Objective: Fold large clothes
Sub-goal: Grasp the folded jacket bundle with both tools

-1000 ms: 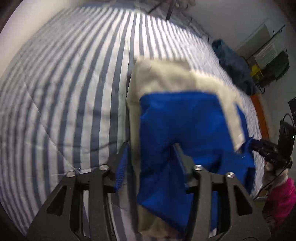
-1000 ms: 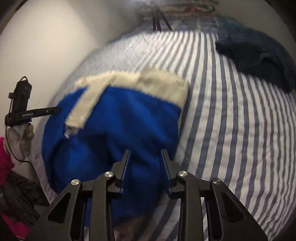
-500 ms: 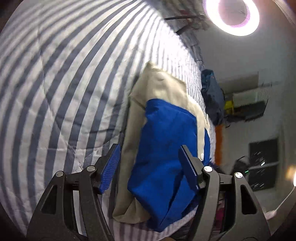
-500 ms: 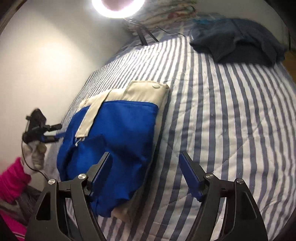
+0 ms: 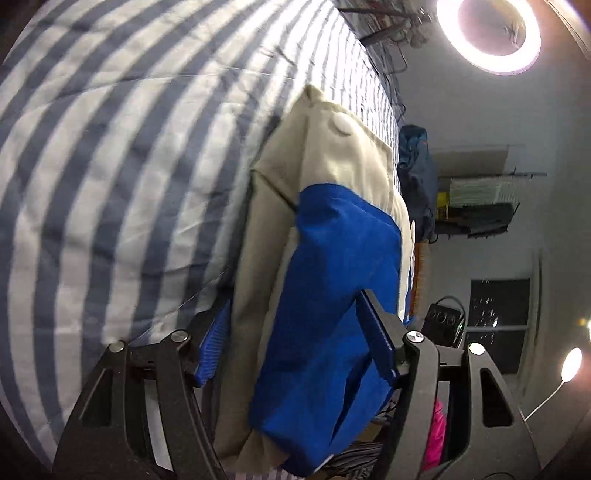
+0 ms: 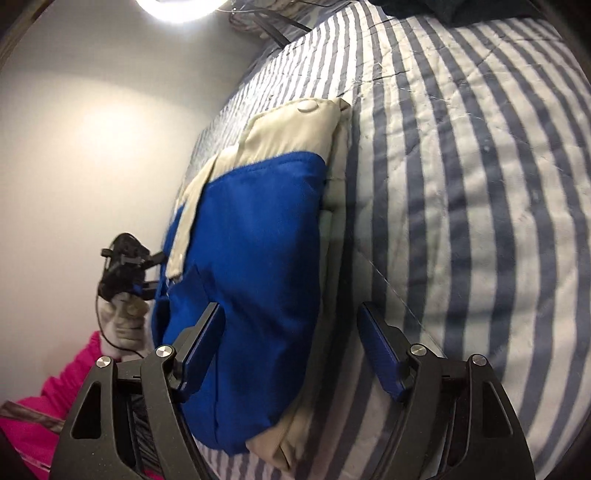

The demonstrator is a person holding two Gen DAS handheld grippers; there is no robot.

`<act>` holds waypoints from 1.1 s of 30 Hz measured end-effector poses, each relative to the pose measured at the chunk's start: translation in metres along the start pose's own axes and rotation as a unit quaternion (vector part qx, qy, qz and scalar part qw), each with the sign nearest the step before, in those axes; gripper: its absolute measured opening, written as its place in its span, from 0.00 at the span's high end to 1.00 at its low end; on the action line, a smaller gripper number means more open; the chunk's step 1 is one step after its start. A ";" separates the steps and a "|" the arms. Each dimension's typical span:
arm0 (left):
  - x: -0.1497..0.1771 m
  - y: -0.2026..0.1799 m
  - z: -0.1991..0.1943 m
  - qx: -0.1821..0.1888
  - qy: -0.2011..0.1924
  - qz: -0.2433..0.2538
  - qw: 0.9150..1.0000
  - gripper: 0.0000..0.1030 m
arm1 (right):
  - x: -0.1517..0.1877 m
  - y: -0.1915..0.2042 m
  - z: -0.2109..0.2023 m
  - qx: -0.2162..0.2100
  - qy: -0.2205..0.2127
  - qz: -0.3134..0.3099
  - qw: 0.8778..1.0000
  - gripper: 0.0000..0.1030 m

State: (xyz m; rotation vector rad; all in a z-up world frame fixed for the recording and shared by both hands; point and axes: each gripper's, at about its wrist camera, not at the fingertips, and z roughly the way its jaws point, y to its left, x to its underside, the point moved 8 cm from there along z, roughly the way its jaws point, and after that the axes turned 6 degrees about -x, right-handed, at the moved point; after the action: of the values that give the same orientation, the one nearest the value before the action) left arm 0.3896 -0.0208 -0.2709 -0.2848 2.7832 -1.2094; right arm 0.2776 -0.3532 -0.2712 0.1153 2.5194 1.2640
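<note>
A folded blue and beige jacket (image 5: 332,277) lies near the edge of a blue-and-white striped bed (image 5: 110,184). My left gripper (image 5: 295,339) stands open low over the jacket's near end. One finger is beside the beige edge, the other over the blue cloth. In the right wrist view the same jacket (image 6: 258,240) lies on the bed (image 6: 480,184). My right gripper (image 6: 291,339) is open and its jaws are closing. The jacket's right edge lies between them, and the pads do not press on it. The left gripper (image 6: 125,266) shows there in a gloved hand.
A dark blue heap of clothes (image 5: 417,177) lies at the bed's far side, and also shows in the right wrist view (image 6: 443,11). A ring light (image 5: 487,33) shines beyond the bed. A pink sleeve (image 6: 55,387) and a pale wall (image 6: 74,147) are to the left.
Both grippers let go of the jacket and their jaws spread wide. The jacket settled flat on the bed. Both hands rolled and sank toward its near end.
</note>
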 end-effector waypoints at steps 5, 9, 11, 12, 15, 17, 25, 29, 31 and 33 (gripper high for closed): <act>-0.001 -0.020 0.012 -0.044 -0.014 0.043 0.998 0.35 | 0.003 0.007 0.007 -0.034 -0.003 0.030 0.999 0.53; 0.007 -0.036 0.017 -0.107 -0.037 0.108 0.988 0.39 | 0.005 0.023 0.016 -0.007 0.003 0.005 1.000 0.58; 0.008 -0.041 0.017 -0.115 -0.043 0.116 0.986 0.45 | 0.009 0.029 0.015 0.009 0.003 -0.004 1.000 0.62; 0.008 -0.046 0.016 -0.120 -0.047 0.122 0.984 0.49 | 0.011 0.033 0.014 0.019 0.003 -0.011 1.000 0.64; 0.013 -0.060 0.014 -0.142 -0.060 0.148 0.977 0.55 | 0.015 0.053 0.012 0.062 0.004 -0.048 0.997 0.69; 0.014 -0.069 0.015 -0.157 -0.068 0.167 0.971 0.58 | 0.017 0.066 0.013 0.090 0.006 -0.070 0.993 0.71; 0.023 -0.099 0.011 -0.172 -0.094 0.208 0.958 0.70 | 0.032 0.123 0.014 0.180 0.008 -0.144 0.973 0.75; 0.032 -0.111 0.006 -0.156 -0.097 0.206 0.961 0.71 | 0.038 0.142 0.005 0.199 0.011 -0.167 0.966 0.76; 0.036 -0.120 0.006 -0.154 -0.100 0.219 0.958 0.72 | 0.041 0.154 0.002 0.214 0.009 -0.182 0.960 0.76; 0.038 -0.128 0.007 -0.152 -0.102 0.228 0.956 0.73 | 0.042 0.164 0.000 0.226 0.002 -0.193 0.955 0.77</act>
State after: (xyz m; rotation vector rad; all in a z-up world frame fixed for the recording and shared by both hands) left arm 0.3701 -0.1191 -0.1824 0.1973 2.6338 -0.6108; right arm 0.2261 -0.2449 -0.1512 -0.2651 2.6190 0.5296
